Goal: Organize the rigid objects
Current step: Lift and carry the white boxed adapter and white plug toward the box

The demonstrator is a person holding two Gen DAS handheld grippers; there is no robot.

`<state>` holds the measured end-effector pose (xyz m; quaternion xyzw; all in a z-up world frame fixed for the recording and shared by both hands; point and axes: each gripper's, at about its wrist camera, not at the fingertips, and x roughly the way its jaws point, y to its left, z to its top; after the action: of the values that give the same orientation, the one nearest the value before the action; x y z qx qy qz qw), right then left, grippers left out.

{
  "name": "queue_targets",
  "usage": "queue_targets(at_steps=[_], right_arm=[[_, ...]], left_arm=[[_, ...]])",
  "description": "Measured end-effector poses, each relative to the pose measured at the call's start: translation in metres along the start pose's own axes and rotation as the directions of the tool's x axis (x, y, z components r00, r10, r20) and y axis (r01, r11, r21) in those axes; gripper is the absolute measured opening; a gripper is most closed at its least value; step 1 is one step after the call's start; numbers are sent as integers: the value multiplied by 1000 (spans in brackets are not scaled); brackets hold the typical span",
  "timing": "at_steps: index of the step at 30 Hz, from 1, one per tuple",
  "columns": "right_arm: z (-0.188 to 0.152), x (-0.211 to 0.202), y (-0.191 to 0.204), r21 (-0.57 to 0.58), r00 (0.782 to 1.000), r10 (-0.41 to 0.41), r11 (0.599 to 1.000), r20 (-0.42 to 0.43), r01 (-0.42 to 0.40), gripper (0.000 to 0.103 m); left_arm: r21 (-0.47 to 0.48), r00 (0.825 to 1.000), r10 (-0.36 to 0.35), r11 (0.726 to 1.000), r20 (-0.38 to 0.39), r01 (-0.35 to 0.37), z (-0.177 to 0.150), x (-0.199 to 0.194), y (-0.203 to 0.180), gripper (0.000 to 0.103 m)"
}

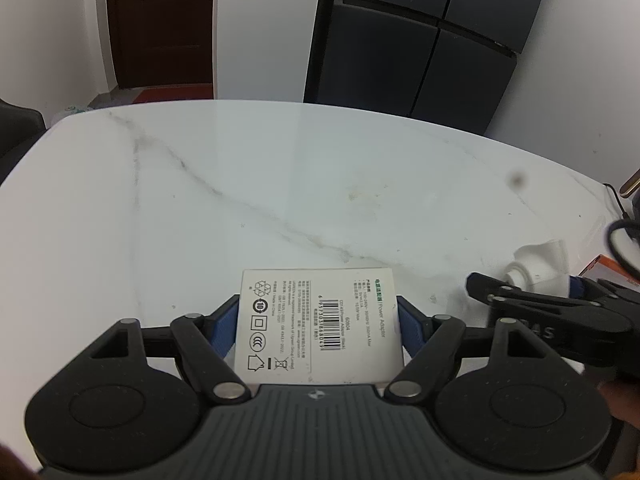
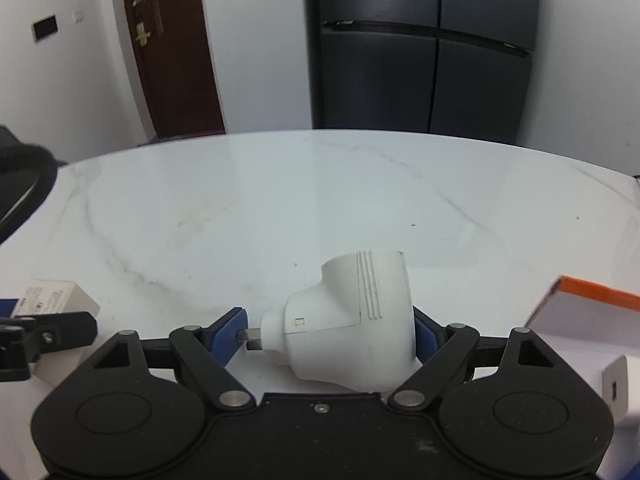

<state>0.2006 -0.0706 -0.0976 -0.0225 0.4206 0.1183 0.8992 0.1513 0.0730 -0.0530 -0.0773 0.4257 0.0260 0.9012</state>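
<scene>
My left gripper (image 1: 318, 326) is shut on a white power adapter box (image 1: 318, 324), printed label and barcode facing up, low over the white marble table (image 1: 240, 184). My right gripper (image 2: 326, 330) is shut on a white plug adapter (image 2: 352, 320), metal prong pointing left against the left pad. The plug adapter also shows in the left wrist view (image 1: 538, 266) at the right, held by the right gripper (image 1: 560, 304). The box (image 2: 56, 294) and the left gripper's fingers (image 2: 52, 334) show at the left edge of the right wrist view.
An orange and white box (image 2: 588, 312) lies at the right, with a small white charger (image 2: 620, 388) in front of it. A black cable (image 1: 622, 236) lies at the table's right edge. A dark fridge (image 2: 420, 48) and a brown door (image 2: 172, 48) stand behind the table.
</scene>
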Motion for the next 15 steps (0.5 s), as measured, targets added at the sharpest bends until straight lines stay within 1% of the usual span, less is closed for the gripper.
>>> queue_targets(at_steps=[5, 11, 15], right_arm=[[1, -29, -1, 25, 999, 21, 999, 35, -21, 98], [0, -73, 2, 39, 997, 32, 999, 68, -35, 98], [-4, -100, -1, 50, 997, 26, 998, 76, -30, 98]], left_arm=[[-1, 1000, -5, 1000, 16, 5, -1, -11, -6, 79], [23, 999, -12, 1000, 48, 11, -2, -33, -19, 79], [47, 998, -5, 999, 63, 3, -6, -49, -27, 79]])
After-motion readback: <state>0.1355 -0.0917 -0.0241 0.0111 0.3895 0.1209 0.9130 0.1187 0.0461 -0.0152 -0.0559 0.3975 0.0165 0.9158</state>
